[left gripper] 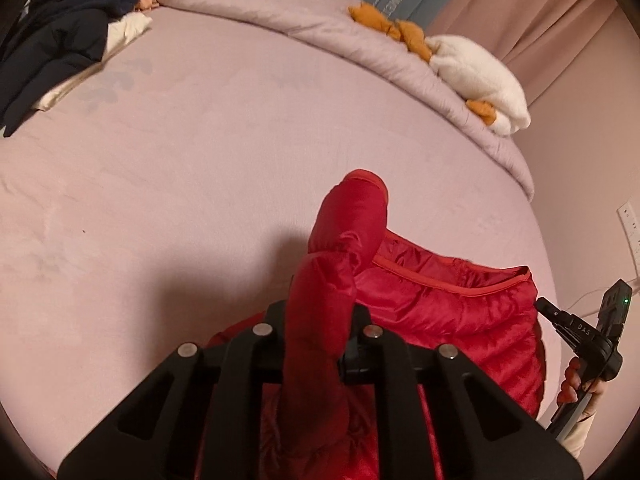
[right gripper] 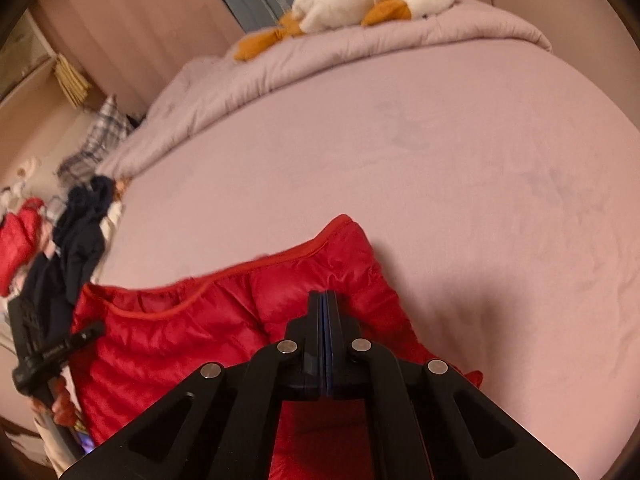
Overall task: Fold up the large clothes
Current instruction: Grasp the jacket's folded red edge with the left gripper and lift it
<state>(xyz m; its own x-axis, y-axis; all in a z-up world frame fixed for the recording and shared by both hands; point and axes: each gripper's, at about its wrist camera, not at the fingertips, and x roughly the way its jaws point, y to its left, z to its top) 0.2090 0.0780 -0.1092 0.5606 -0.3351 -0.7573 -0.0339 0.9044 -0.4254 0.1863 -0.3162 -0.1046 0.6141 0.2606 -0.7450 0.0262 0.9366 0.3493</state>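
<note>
A red puffer jacket [left gripper: 448,316] lies on the pink bed [left gripper: 200,184] near its front edge. My left gripper [left gripper: 320,316] is shut on the jacket's red sleeve [left gripper: 348,224], which sticks up and forward between the fingers. In the right wrist view the jacket [right gripper: 168,344] spreads left of my right gripper [right gripper: 325,300], whose fingers are pressed together above the jacket's right part; no fabric shows between them. The right gripper also shows at the far right of the left wrist view [left gripper: 580,336], and the left gripper at the far left of the right wrist view [right gripper: 48,352].
A rolled pink duvet [left gripper: 320,20] runs along the far side with a white and orange plush toy [left gripper: 476,72] on it. Dark navy clothes [left gripper: 60,40] lie at the bed's far left. Curtains [left gripper: 560,32] and a wall socket [left gripper: 628,220] are to the right.
</note>
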